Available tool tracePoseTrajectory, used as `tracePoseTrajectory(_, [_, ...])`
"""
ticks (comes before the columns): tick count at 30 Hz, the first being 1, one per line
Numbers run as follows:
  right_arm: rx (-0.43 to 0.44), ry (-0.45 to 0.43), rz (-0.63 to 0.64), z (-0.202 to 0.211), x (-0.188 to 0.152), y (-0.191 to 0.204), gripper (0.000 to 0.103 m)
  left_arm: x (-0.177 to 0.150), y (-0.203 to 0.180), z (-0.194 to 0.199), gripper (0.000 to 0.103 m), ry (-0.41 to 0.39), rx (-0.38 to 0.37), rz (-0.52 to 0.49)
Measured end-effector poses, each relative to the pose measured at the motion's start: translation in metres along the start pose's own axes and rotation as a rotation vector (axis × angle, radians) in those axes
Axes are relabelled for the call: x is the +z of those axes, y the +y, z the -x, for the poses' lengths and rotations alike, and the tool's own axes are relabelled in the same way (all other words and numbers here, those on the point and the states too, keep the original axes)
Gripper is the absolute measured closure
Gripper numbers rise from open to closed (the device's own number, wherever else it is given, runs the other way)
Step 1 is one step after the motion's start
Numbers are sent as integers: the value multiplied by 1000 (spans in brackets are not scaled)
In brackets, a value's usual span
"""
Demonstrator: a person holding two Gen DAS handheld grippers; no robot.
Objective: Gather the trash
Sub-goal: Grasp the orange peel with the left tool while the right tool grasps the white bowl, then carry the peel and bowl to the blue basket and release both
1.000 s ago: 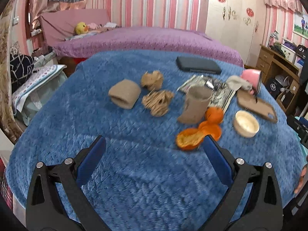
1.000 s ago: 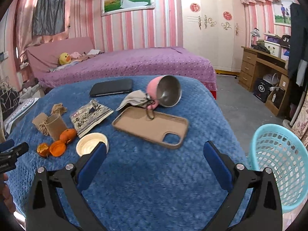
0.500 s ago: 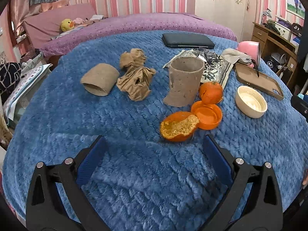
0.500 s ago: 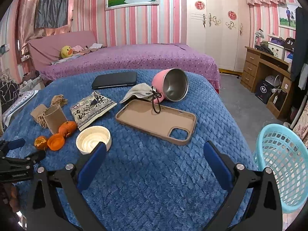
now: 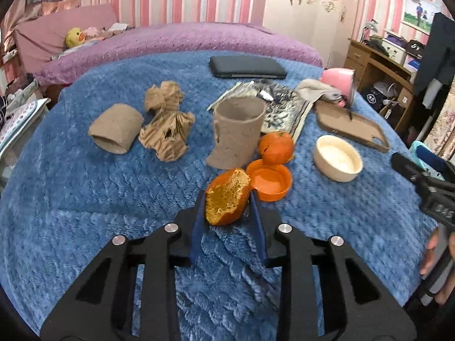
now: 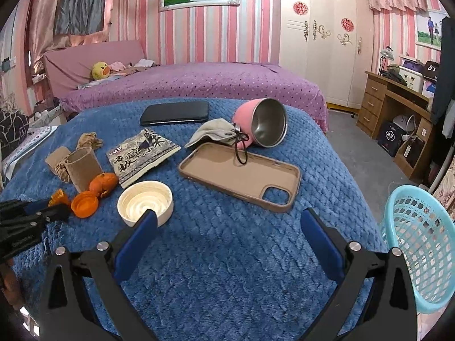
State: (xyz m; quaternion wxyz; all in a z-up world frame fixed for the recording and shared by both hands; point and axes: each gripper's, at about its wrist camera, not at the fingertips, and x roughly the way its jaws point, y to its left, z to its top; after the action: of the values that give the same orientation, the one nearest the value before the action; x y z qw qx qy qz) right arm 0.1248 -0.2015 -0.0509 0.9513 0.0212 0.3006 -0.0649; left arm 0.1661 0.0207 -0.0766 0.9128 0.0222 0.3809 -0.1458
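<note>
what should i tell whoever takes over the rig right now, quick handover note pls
Left gripper: fingers have just been closing, now shut on the orange peel piece.
Right gripper: open, empty, above the blue blanket.
Trash on the blanket: orange lid, second peel, cardboard cup, crumpled paper, cardboard tube, wrapper.
Blue basket stands off the blanket's right edge.
Done: nothing visibly binned.
Left: carry the peel to the basket, probably, then the rest.

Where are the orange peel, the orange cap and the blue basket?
orange peel (image 5: 226, 200), left wrist view, on its pithy inside.
orange cap (image 5: 268, 180), left wrist view, on its inner floor.
blue basket (image 6: 418, 244), right wrist view, on its mesh wall.
</note>
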Motion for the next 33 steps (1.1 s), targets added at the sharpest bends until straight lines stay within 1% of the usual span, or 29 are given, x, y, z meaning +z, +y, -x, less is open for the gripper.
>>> tracePoseTrajectory(3, [19,10,-9,-3,-1,2,5,1,3,11,74,-33,27,9])
tracePoseTrajectory(5, [28,17,-7,-5,-1,5,5,4,9,16,74,-53,68,28])
tracePoseTrajectory(8, [49,28,4,-11,0,13,5,7,22,20,74,-69,102,70])
tracePoseTrajectory(10, [70,41,15,-17,2,21,5,9,31,21,74,-83,143,84])
tracePoseTrajectory(17, [107,72,55,-29,8,45,5,10,56,16,74,-75,232,114])
tracePoseTrajectory(20, [117,92,79,-36,10,55,5,10,62,14,74,-71,248,122])
tracePoseTrajectory(24, [126,153,108,-53,10,72,5,8,62,15,74,-73,241,125])
tracePoseTrajectory(28, [120,179,148,-61,9,85,6,8,61,17,74,-82,236,121])
tracePoseTrajectory(30, [132,184,153,-62,8,87,15,9,61,17,74,-81,236,124])
tracePoseTrajectory(31, [138,188,152,-63,8,87,25,9,61,17,74,-81,236,128])
tracePoseTrajectory(32, [145,192,151,-64,8,87,32,9,62,17,74,-80,237,132])
tracePoseTrajectory(33, [156,197,150,-65,9,89,34,9,62,16,74,-79,237,134])
